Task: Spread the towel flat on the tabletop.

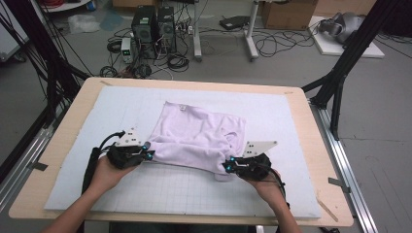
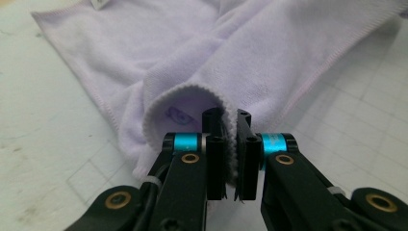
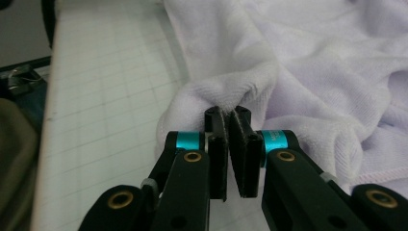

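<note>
- Your left gripper (image 1: 147,151) pinches the towel (image 1: 197,136) hem at its 8 o'clock corner.
- Your right gripper (image 1: 229,166) clamps a bunched fold at 5 o'clock.
- The towel lies crumpled mid-mat (image 1: 97,121).

Left tool (image 1: 147,151) low, jaws pinched closed, right tool (image 1: 230,166) likewise, forearms angled inward

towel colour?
Pale lilac towel, plain with no pattern; shows best in the left gripper view.
</note>
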Available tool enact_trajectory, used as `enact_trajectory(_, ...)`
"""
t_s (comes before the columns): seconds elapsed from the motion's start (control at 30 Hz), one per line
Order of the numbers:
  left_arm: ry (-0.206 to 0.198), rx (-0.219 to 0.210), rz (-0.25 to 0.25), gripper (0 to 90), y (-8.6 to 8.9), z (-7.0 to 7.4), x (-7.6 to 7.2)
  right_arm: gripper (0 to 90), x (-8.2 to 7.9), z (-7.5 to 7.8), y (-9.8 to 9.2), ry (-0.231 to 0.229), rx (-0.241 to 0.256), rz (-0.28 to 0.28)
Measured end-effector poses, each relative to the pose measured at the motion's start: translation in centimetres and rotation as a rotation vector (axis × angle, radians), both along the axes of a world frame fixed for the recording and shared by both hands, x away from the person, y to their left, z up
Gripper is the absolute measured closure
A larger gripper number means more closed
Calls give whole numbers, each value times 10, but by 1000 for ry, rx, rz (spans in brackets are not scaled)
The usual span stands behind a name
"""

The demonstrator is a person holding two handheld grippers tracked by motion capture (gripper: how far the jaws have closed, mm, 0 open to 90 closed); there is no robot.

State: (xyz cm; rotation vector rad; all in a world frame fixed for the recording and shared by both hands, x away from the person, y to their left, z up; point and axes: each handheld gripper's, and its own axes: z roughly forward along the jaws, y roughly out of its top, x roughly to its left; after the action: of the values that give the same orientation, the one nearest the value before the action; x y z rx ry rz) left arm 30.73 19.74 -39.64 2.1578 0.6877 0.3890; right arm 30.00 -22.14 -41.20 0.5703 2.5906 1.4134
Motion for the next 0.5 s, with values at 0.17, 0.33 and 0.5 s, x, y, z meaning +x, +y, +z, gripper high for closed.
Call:
enact_trajectory(0.17, -29, -11, -30, 855, 14, 23, -35, 867, -19, 25, -9, -32, -6, 37)
enact_trajectory(0.33, -49, -44, -100, 855, 26, 45, -79, 872, -55, 52, -12, -43, -6, 135)
enact_trajectory(0.5, -76, -64, -139, 605, 26, 48, -93, 754, -83, 74, -20, -36, 82, 253)
